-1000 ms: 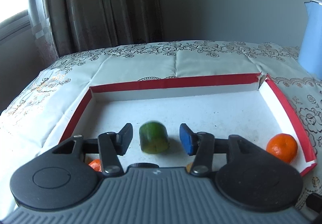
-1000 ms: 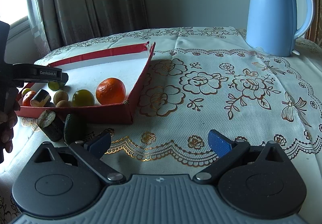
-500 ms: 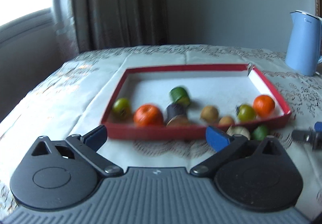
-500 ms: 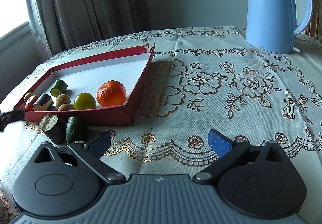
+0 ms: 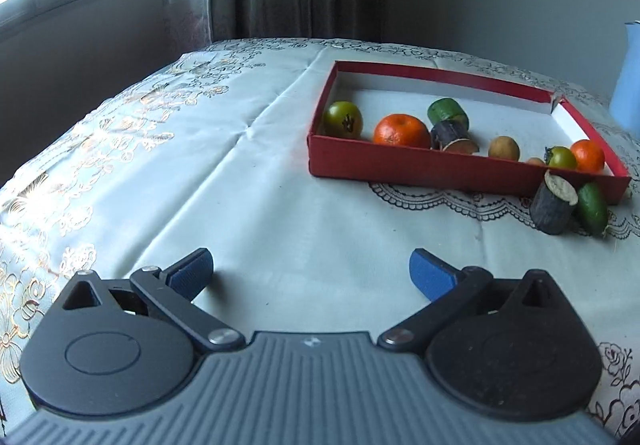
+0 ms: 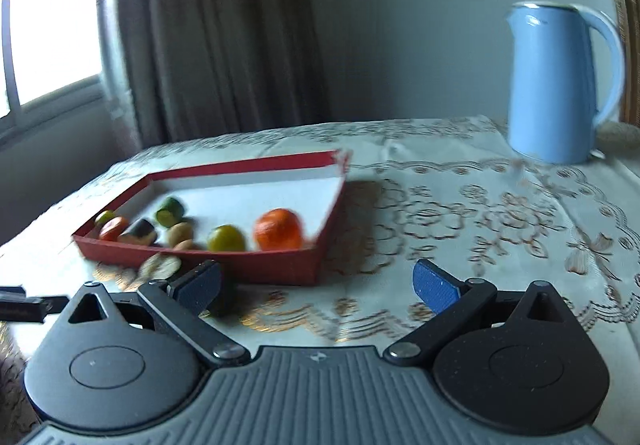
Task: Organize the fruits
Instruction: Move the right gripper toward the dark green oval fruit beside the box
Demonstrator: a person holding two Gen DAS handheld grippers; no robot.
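Two pieces still lay outside the shallow red cardboard tray with the white floor (image 5: 460, 169) when these views were taken: a dark, bark-skinned cut stub with a pale end (image 5: 554, 207) and a small green cucumber-like fruit (image 5: 592, 207), touching each other on the embroidered cream tablecloth (image 5: 240, 173) just beside the tray's near right corner. Inside the tray sat a green round fruit with a dark mark (image 5: 343, 119), a large orange mandarin (image 5: 401, 130), a green cut cylinder (image 5: 448, 113) resting against a dark cut stub (image 5: 454, 133), a tan round fruit (image 5: 504, 147), a small green tomato-like fruit (image 5: 562, 157) and a smaller mandarin (image 5: 588, 155), all gathered along the near wall; a further small tan piece showed only partly behind it. By that count the sorting looked largely done, with the two strays left to collect. The left gripper (image 5: 311, 272) hung over bare cloth well apart from the tray, its jaws having just swung wide apart, nothing between them. The right gripper (image 6: 317, 281), in a blurred view, had its jaws spread too and held nothing, its left pad close in front of the strays. A pale blue electric kettle (image 6: 560, 85) stood at the worktop's far side
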